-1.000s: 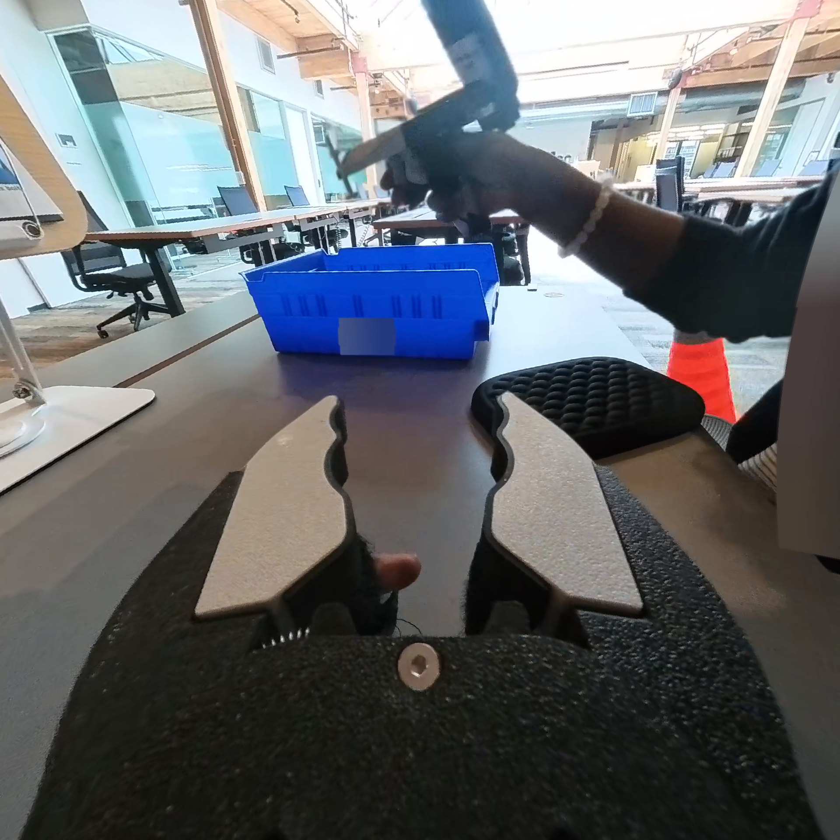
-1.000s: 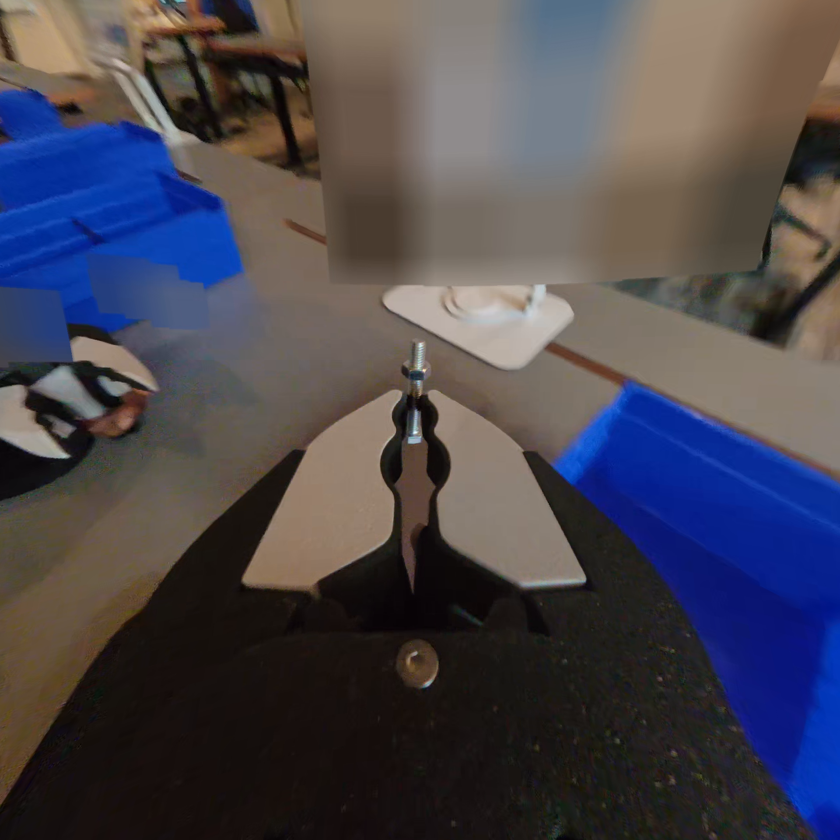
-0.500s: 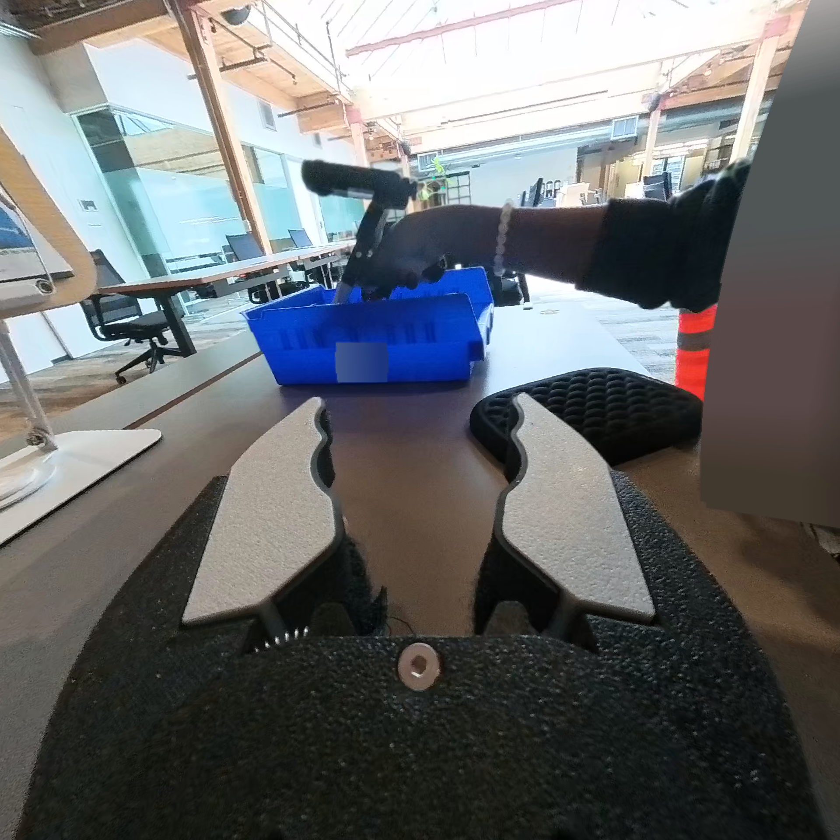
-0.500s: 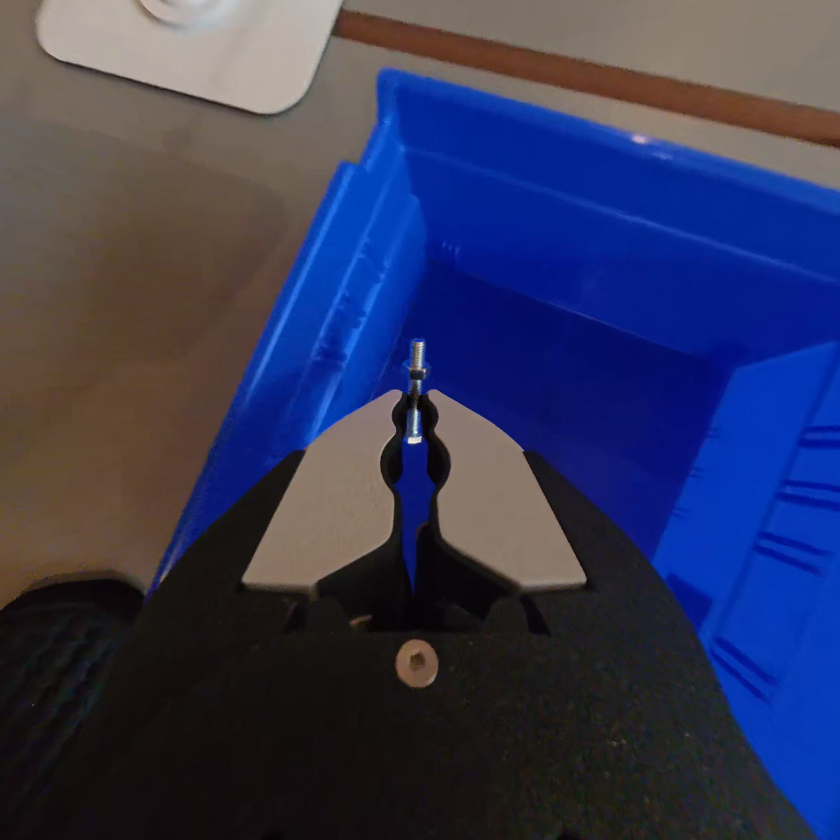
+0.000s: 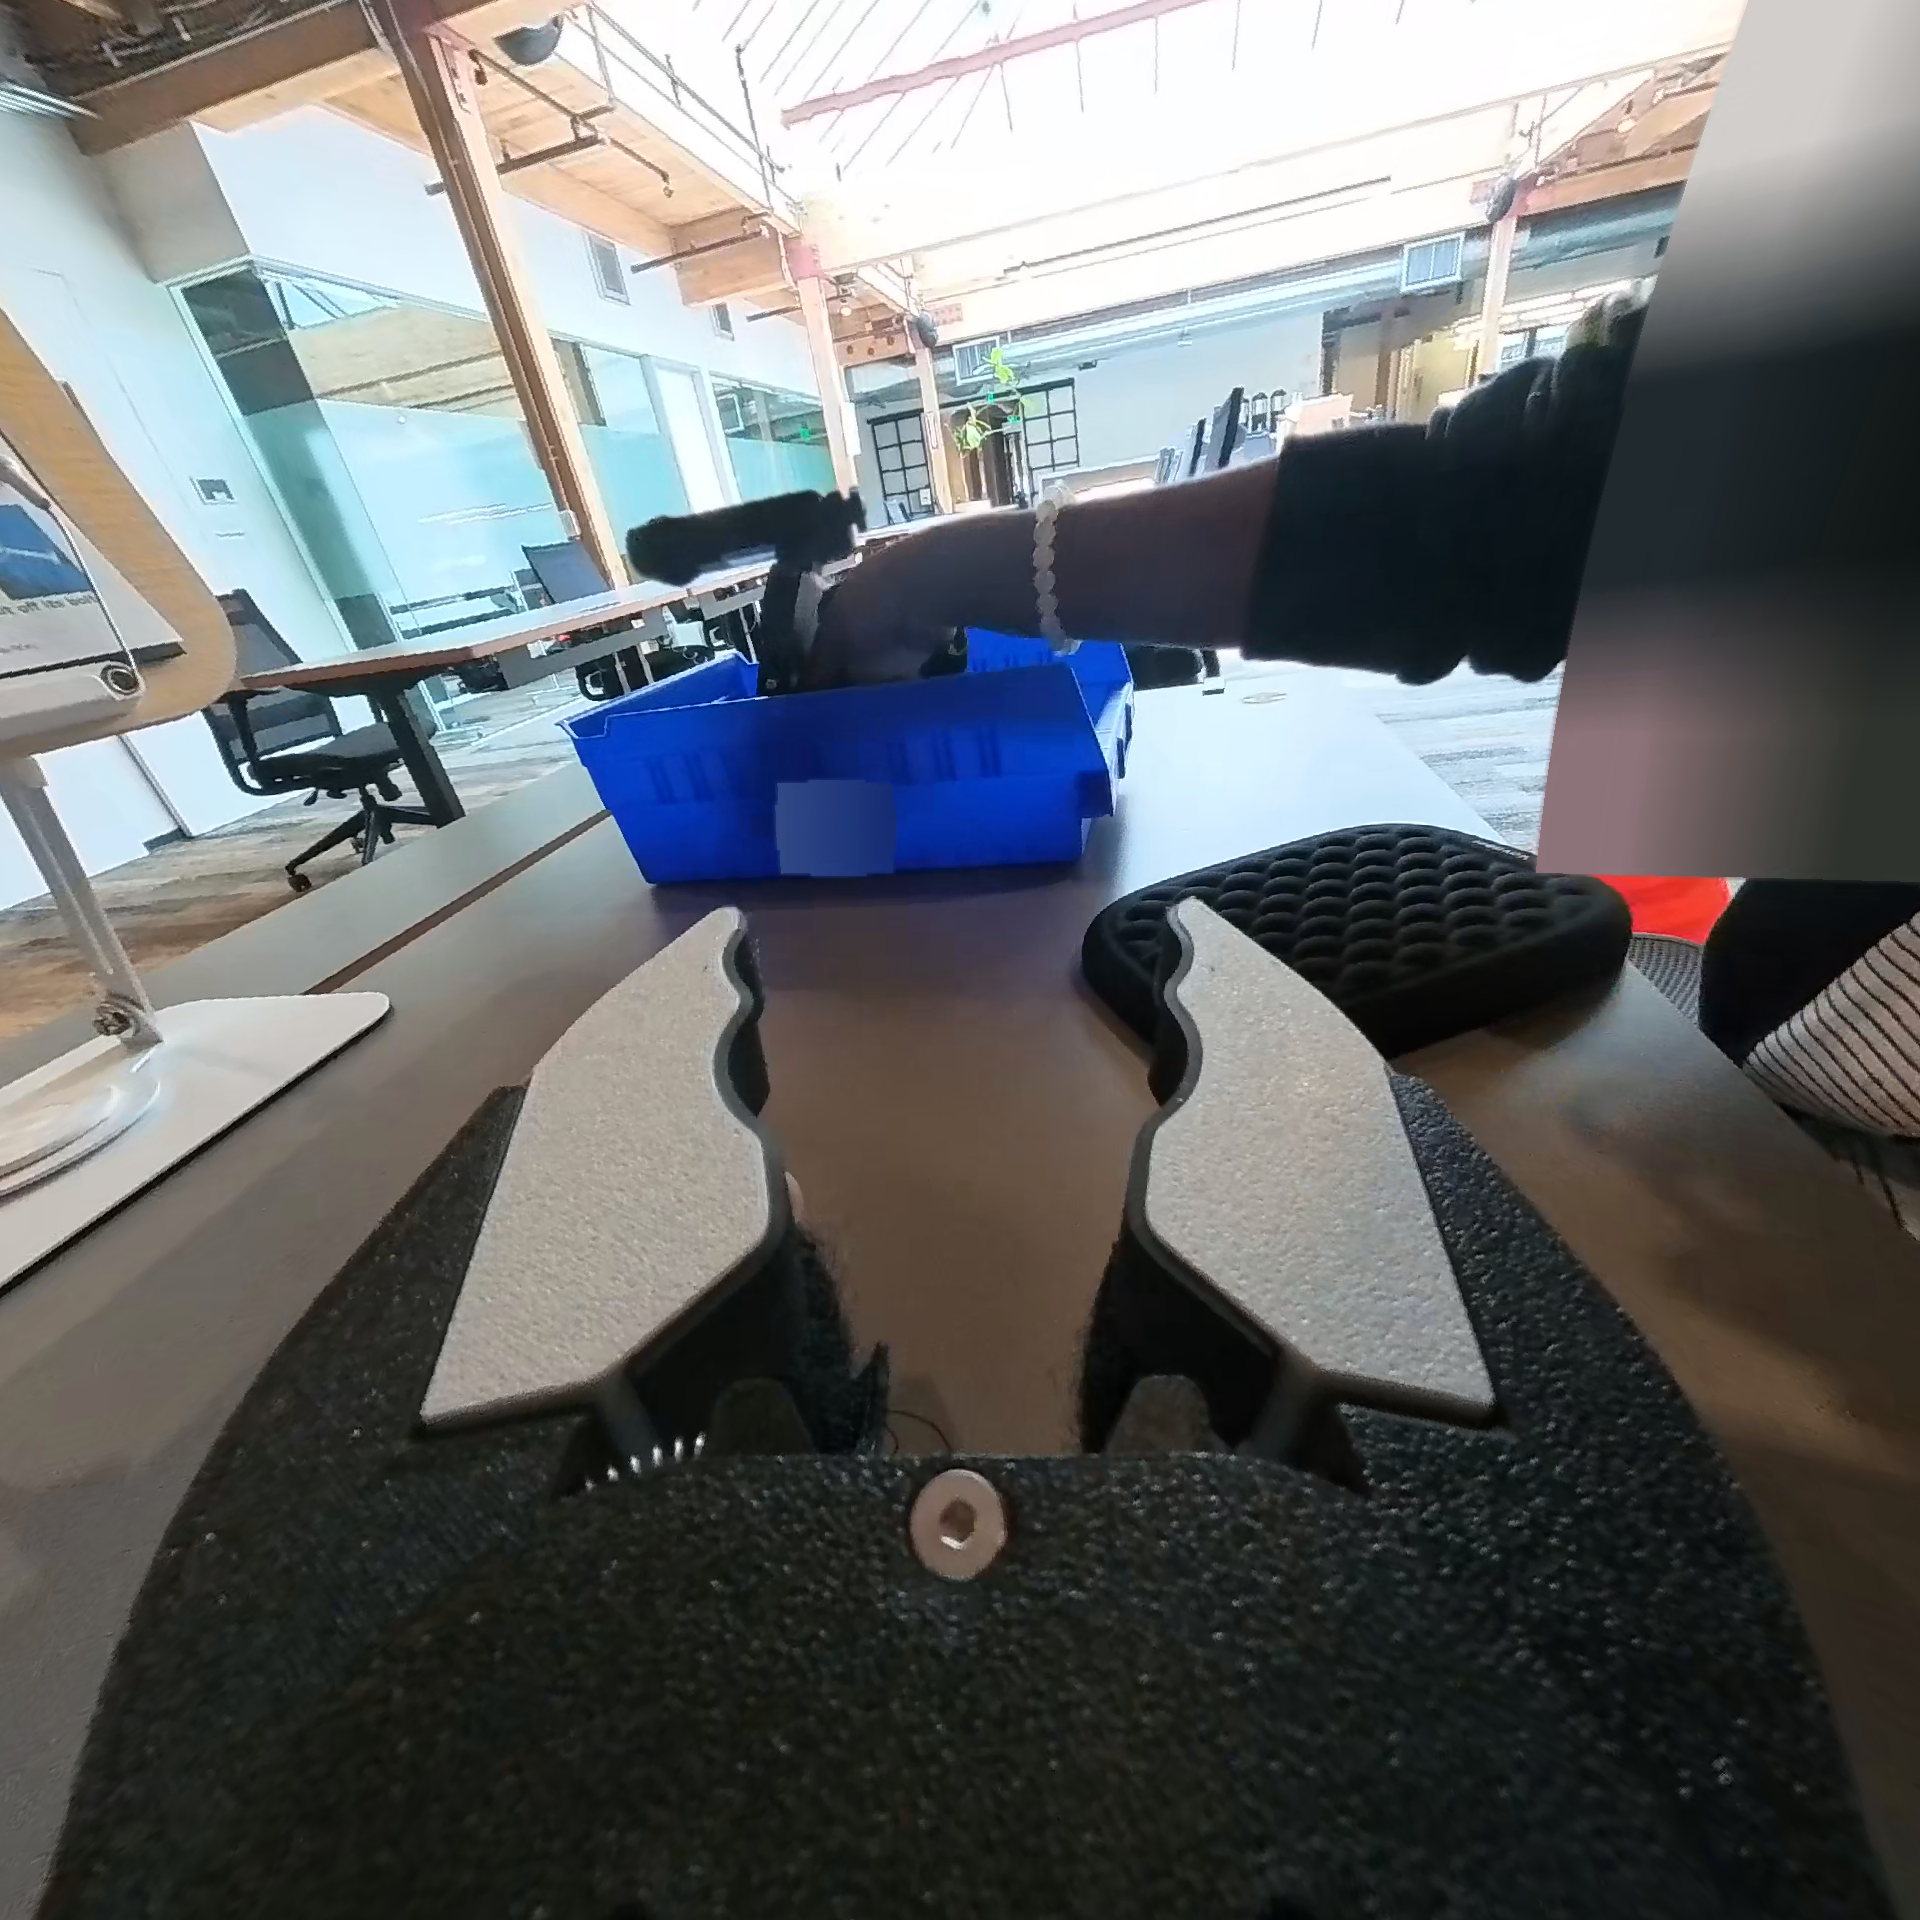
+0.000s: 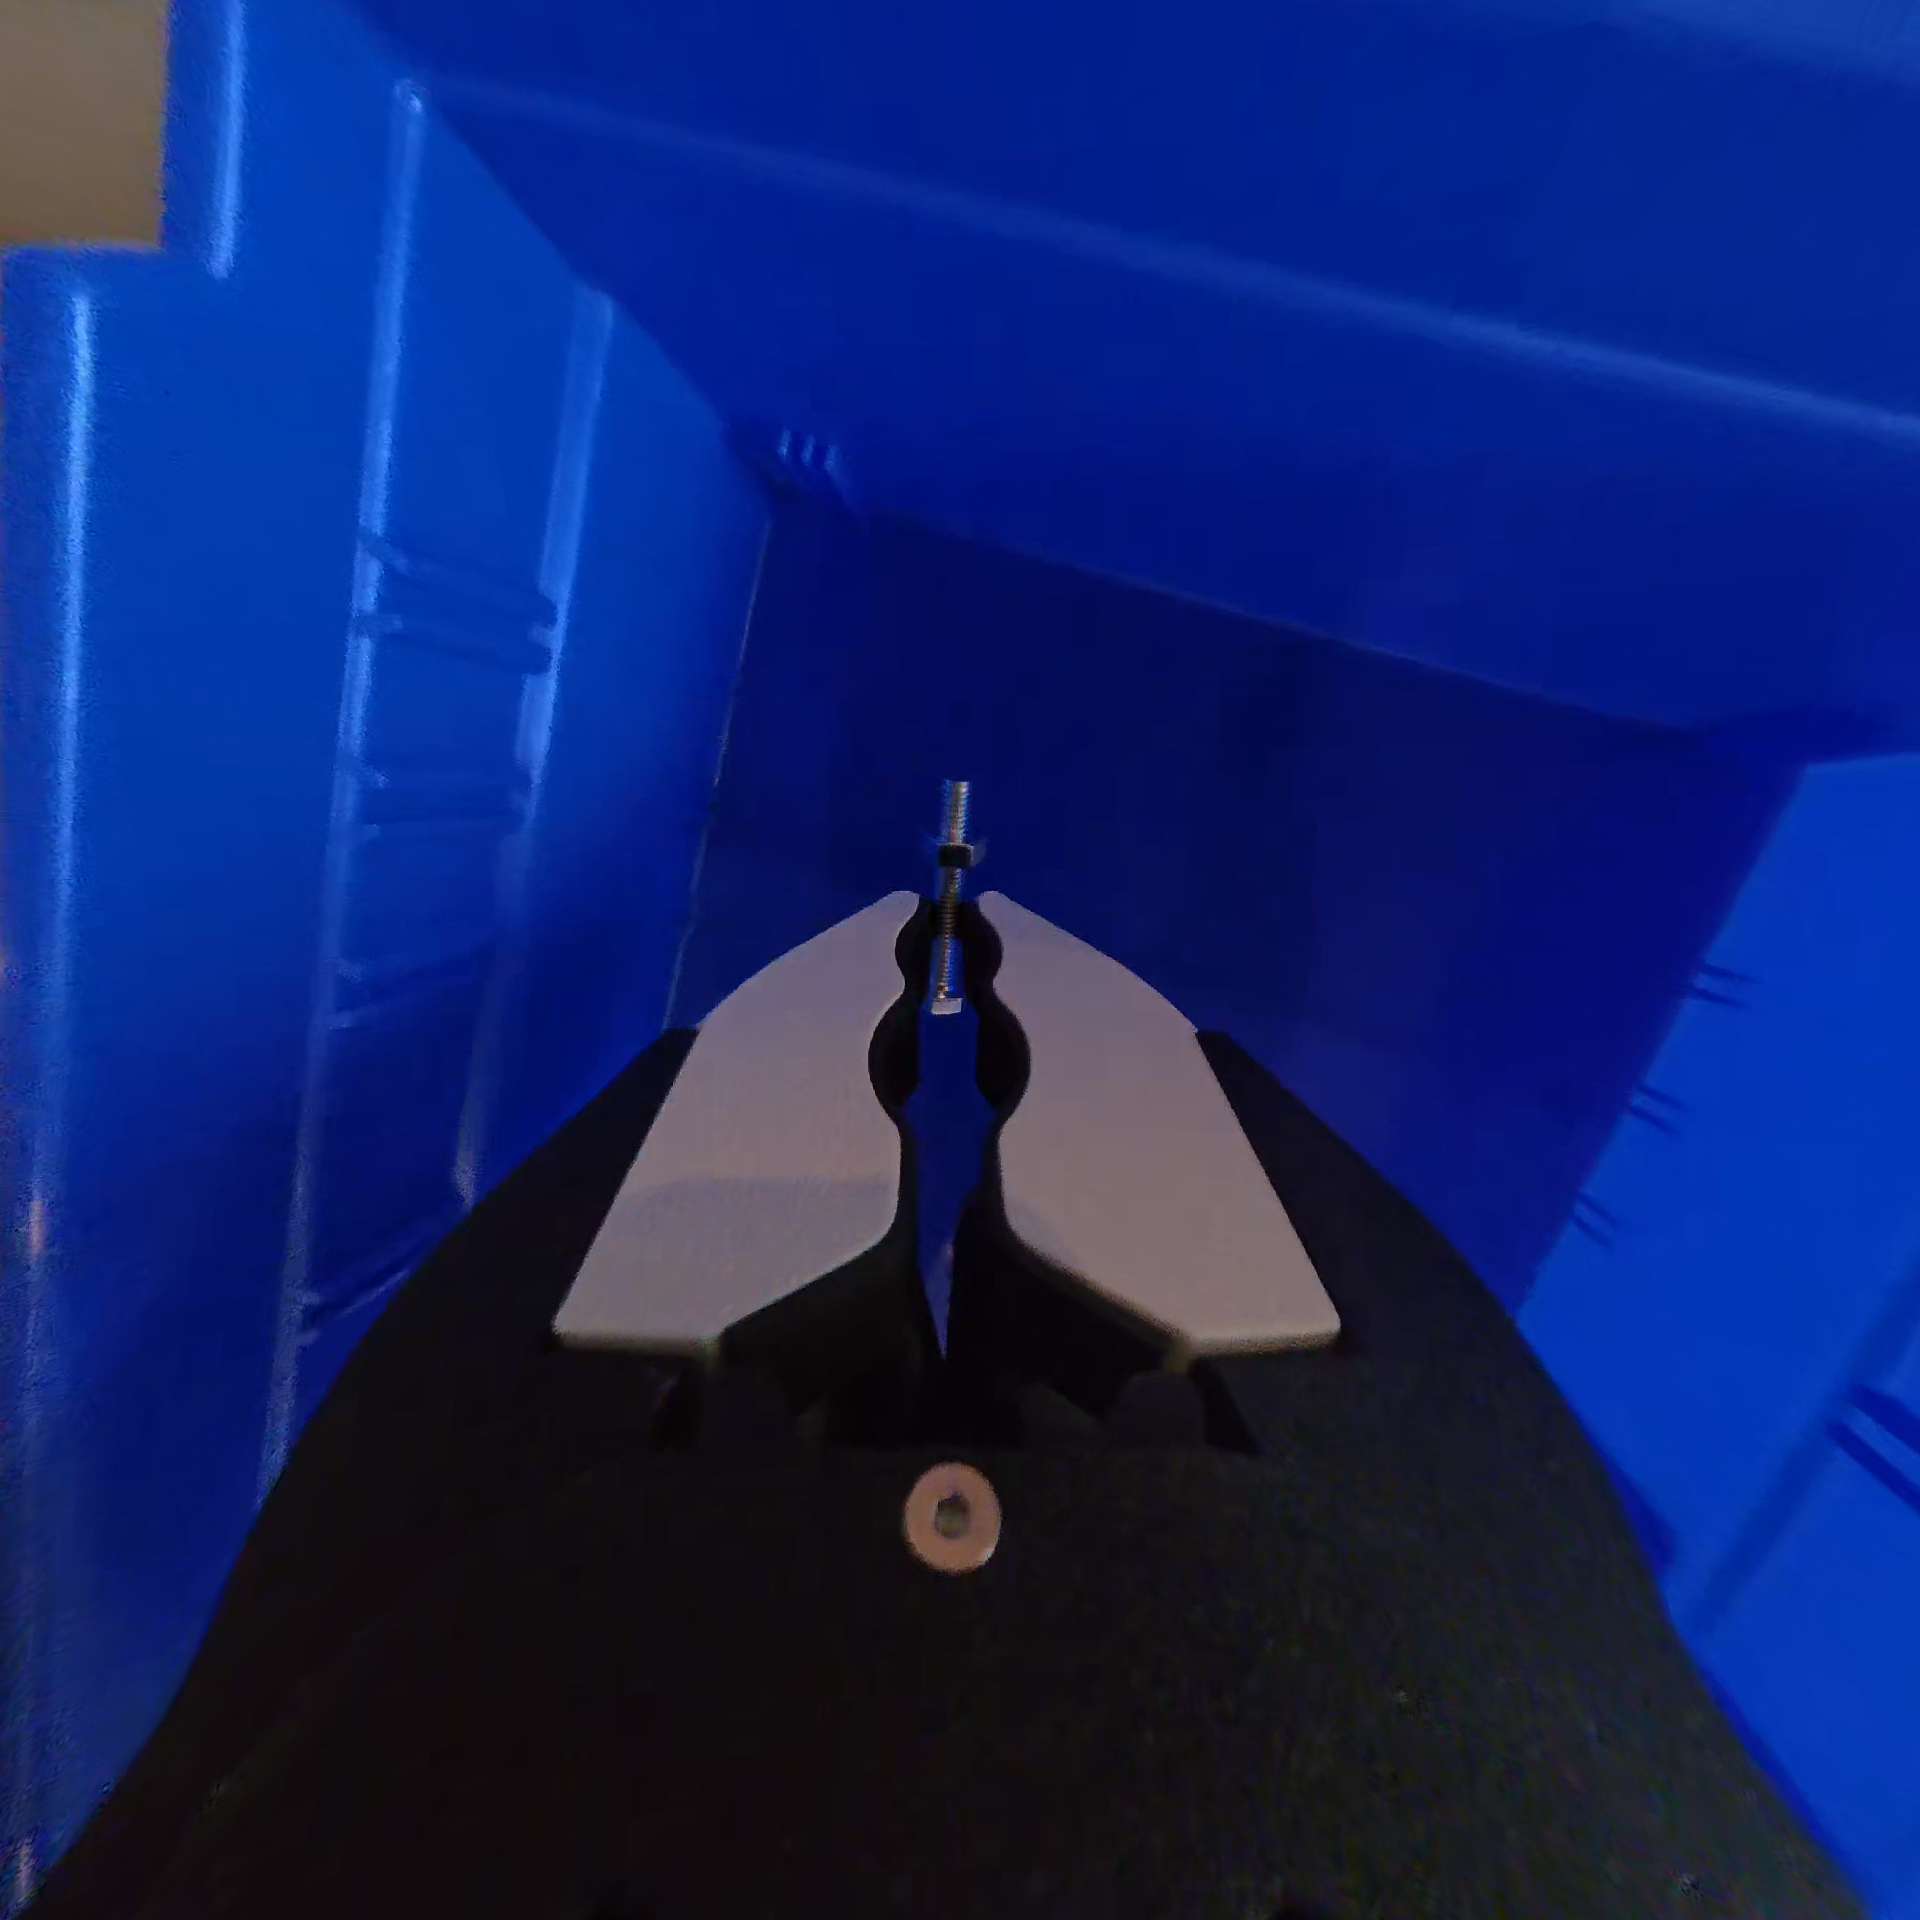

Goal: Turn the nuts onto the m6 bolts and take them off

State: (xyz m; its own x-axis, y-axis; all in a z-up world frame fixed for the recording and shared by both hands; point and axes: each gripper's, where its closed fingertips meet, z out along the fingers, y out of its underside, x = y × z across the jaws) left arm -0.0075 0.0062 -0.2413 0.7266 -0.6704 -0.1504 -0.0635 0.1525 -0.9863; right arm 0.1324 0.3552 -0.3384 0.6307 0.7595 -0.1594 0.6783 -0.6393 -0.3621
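Right gripper (image 6: 951, 902) now deep inside blue bin (image 6: 1143, 312), clamped on bolt (image 6: 950, 935) with nut (image 6: 954, 854); left gripper (image 5: 961, 935) wide open, bare, unmoved.

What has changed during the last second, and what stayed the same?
The right gripper moved from above the table down into the blue bin, carrying the bolt with its nut. The left gripper opened a little wider. The bolt stayed clamped; the left gripper stayed empty over the table.
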